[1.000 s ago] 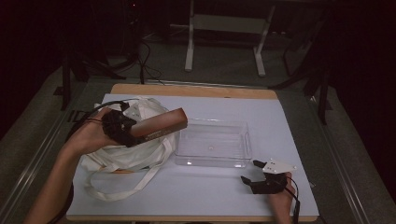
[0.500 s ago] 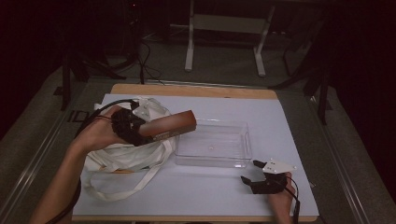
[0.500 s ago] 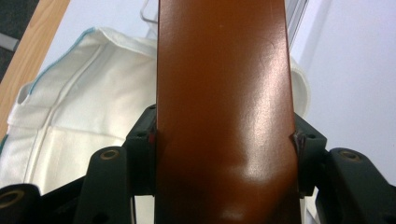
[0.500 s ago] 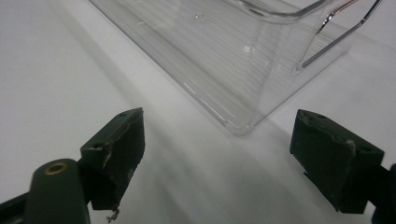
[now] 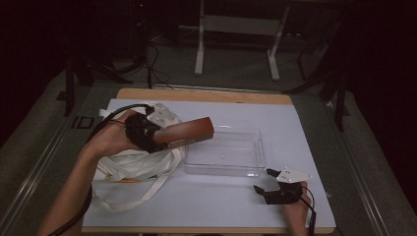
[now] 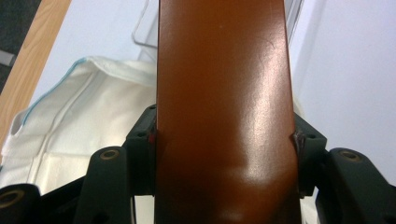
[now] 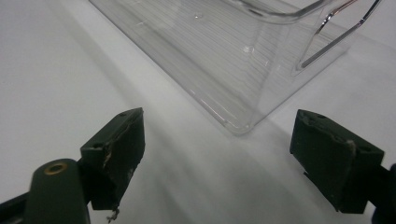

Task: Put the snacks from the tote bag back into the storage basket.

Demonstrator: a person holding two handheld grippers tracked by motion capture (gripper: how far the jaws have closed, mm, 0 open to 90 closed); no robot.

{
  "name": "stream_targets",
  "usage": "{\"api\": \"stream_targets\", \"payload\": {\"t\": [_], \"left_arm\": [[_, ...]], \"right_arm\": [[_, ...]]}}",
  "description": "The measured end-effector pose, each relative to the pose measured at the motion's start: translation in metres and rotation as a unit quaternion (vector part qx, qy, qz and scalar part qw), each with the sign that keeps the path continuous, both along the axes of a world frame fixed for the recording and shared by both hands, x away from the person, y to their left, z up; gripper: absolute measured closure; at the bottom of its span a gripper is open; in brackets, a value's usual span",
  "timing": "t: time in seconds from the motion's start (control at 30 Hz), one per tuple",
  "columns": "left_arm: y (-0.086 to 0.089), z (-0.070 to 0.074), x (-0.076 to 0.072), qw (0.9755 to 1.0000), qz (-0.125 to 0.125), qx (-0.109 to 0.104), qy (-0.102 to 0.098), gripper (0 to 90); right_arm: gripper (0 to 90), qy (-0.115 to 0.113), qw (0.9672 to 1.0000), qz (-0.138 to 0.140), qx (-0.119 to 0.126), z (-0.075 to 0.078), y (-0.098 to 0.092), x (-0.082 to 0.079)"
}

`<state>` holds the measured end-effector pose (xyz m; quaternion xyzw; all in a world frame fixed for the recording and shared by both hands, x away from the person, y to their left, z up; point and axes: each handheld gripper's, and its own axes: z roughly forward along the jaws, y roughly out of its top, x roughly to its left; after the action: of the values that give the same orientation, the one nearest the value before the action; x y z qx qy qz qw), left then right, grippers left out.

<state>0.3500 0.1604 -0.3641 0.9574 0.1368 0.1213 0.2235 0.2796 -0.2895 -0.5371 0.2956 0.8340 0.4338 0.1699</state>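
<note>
Left of centre in the high view, the left gripper [image 5: 156, 133] has its jaws clamped on a long brown box [image 5: 189, 132], lifted clear of the white cloth bag [image 5: 129, 162], its far end over the clear bin's [image 5: 223, 168] left rim. Setting it inside seems left. Lower right, the right gripper [image 5: 266, 182] rests on the bench [image 5: 211, 206], jaws apart and empty.

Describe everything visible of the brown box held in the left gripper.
The brown box is long and narrow, with smooth, slightly glossy reddish-brown faces that look like coated card; a paler strip runs along its lower edge. The left gripper clamps one end, both pads pressed to its sides. It is held off the table, roughly level, its free end reaching over the near-left corner of the clear tray, above the white cloth bag.
</note>
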Motion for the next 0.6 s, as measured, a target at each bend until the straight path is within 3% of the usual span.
{"api": "stream_targets", "payload": {"t": [0.6], "left_arm": [[-0.025, -0.001, 0.006, 0.9995, -0.033, -0.002, 0.0, 43.4]], "right_arm": [[17.9, 0.0, 1.0, -0.001, 0.005, 0.0, -0.001, 0.0]]}}
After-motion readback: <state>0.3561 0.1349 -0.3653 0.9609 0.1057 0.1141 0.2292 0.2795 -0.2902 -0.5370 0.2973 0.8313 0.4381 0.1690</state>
